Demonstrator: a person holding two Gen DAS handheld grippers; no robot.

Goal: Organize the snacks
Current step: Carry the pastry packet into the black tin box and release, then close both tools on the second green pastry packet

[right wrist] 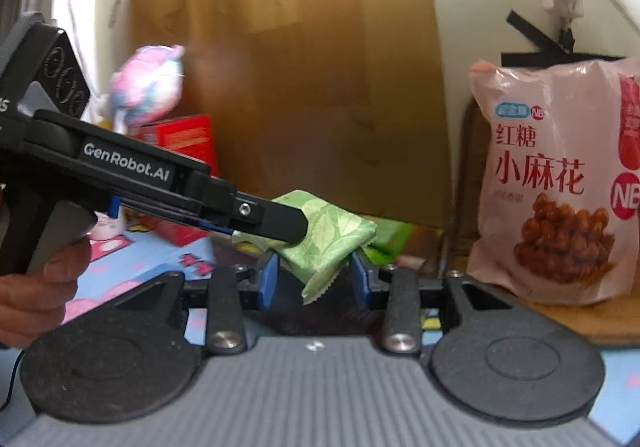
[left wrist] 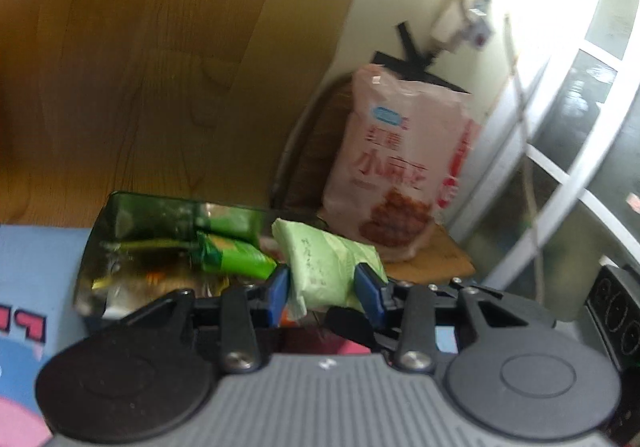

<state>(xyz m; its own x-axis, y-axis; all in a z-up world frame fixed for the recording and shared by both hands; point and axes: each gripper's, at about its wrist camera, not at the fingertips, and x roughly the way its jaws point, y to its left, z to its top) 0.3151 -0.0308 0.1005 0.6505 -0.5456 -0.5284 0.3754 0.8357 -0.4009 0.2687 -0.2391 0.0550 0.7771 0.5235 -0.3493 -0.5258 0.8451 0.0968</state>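
Note:
In the left wrist view my left gripper (left wrist: 322, 275) is shut on a pale green snack packet (left wrist: 316, 247), one blue pad on each side of it. Just behind it stands a clear container (left wrist: 120, 215) with bright green packets (left wrist: 232, 255) inside. In the right wrist view my right gripper (right wrist: 315, 271) is shut on a leaf-patterned green packet (right wrist: 324, 231). The left gripper (right wrist: 292, 225) reaches in from the left, held by a hand (right wrist: 36, 287), and its finger overlaps that packet's far edge.
A large pink snack bag (right wrist: 560, 187) leans on the wall at the right, standing on a wooden board (left wrist: 432, 263). A brown panel (right wrist: 300, 67) covers the back. A red box (right wrist: 184, 139) and a pink plush toy (right wrist: 148, 83) sit at the left on the blue patterned mat (left wrist: 32, 267).

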